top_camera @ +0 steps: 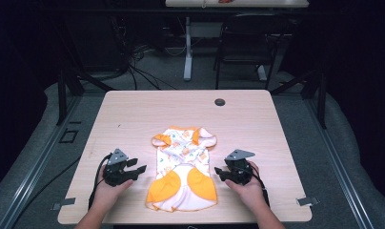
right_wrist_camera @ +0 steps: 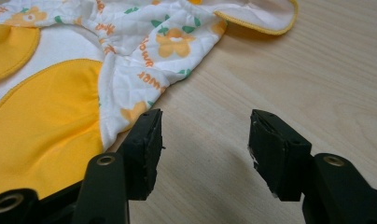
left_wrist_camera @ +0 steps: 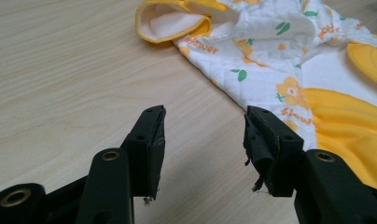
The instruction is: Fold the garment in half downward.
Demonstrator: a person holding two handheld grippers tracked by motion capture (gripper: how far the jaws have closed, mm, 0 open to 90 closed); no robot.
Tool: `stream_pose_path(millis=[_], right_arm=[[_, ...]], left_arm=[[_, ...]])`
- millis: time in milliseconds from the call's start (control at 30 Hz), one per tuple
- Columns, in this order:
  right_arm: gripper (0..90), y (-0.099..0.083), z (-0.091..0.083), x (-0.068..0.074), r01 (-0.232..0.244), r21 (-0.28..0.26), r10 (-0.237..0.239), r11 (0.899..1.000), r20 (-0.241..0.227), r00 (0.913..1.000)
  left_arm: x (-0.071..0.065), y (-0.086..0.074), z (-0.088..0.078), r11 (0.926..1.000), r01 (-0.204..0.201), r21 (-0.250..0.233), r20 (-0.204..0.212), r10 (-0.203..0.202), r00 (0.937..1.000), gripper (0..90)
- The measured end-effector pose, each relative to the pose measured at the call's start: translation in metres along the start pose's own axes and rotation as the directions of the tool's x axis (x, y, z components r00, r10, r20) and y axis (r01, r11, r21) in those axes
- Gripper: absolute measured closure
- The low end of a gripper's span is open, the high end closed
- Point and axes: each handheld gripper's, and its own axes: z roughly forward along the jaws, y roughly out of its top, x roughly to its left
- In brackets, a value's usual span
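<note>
Wooden table (top_camera: 133,114) is seen from above: left gripper (top_camera: 137,169), jaws wide and empty, beside the baby garment (top_camera: 183,164) lying at centre; right gripper (top_camera: 220,172) likewise wide, empty. Printed "flower" lettering is legible in the gripper views.

I see a pale wood-grain counter (top_camera: 133,119) with rounded corners, and a small dark round cap (top_camera: 220,102) is set into it near the far edge, right of the middle. A little quilted garment (top_camera: 183,167) lies flat on it toward the near edge, about midway across: white with orange flower prints and green leaves, yellow-orange panels at its near end and yellow-trimmed sleeves at its far end. From where I watch, bare wood runs along both sides of the garment and beyond it to the cap.
</note>
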Motion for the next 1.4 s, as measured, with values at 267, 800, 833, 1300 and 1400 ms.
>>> stream_pose_path(millis=[267, 800, 833, 1300, 1400], right_arm=[[49.0, 0.007, 0.003, 0.009, 0.040, -0.030, -0.041, 0.999, -0.026, 0.9988], [83.8, 0.035, 0.037, 0.025, 0.085, 0.015, -0.083, 0.996, -0.086, 0.9928], [84.1, 0.033, 0.041, 0.027, 0.092, 0.028, -0.089, 0.995, -0.089, 0.9921], [85.3, 0.024, 0.033, 0.034, 0.152, 0.049, -0.146, 0.987, -0.108, 0.9834], [85.2, 0.022, 0.030, 0.035, 0.160, 0.062, -0.152, 0.985, -0.124, 0.9806]], left_arm=[[-0.006, 0.005, 0.008, 0.9992, 0.035, -0.018, 0.004, -0.034, 0.9994, 60.3], [-0.038, 0.028, 0.062, 0.9912, -0.105, 0.080, 0.064, 0.100, 0.9929, 83.3], [-0.040, 0.026, 0.064, 0.9905, -0.111, 0.081, 0.063, 0.106, 0.9923, 84.4], [-0.048, 0.021, 0.056, 0.9874, -0.125, 0.097, 0.095, 0.116, 0.9887, 84.9], [-0.050, 0.020, 0.054, 0.9855, -0.132, 0.106, 0.104, 0.121, 0.9872, 84.9]])
